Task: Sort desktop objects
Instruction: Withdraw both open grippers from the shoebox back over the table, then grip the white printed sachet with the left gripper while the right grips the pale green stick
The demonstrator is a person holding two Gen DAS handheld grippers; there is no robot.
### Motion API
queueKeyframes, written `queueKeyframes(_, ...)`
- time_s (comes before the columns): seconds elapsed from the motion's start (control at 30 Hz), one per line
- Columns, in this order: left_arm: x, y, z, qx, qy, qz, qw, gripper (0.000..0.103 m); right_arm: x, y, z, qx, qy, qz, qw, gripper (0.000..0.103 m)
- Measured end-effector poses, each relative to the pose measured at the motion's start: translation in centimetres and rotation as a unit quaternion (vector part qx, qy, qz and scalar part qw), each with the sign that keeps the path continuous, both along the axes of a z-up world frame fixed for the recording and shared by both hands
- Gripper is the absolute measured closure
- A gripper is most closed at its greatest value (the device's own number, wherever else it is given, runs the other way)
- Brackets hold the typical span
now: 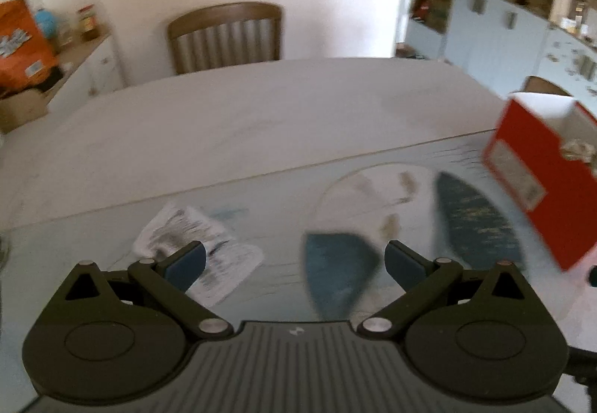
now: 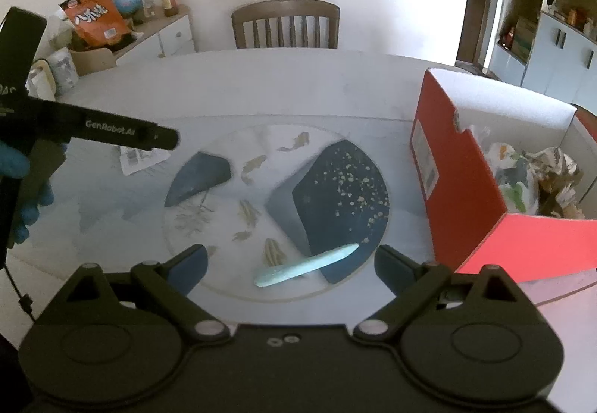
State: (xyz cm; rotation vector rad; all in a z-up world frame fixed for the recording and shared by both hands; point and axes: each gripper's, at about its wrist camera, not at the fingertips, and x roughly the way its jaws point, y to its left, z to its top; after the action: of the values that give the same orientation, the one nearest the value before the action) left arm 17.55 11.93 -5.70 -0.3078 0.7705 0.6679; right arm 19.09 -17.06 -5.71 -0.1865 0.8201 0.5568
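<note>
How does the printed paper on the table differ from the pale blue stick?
The printed paper is flat, white with dark print, and lies left, outside the round mat. The pale blue stick is slim, plain, and lies on the mat, nearer the red box. Both lie loose on the table, ungripped.

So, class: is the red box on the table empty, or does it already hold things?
It already holds things. The red box stands open at the top, and crumpled wrappers lie inside it.

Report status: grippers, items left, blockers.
Left gripper, right gripper open, empty. Paper, pale blue stick on table; red box part-filled. No blockers.
</note>
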Motion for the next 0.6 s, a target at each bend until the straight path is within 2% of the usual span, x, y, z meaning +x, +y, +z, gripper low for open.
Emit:
queueKeyframes(0.4,0.1,4.9,-3.8,-0.011,0.041,0.056,0.9976,0.0,0.9,1.5,-1.7,-0.009,0.017,-0.004,1.0,0.008)
queueKeyframes(0.6,0.7,6.5,-5.8,-0.035,0.057,0.067,0.9955,0.0,1.3,1.5,-1.9,-0.01,0.018,-0.009,1.0,0.008)
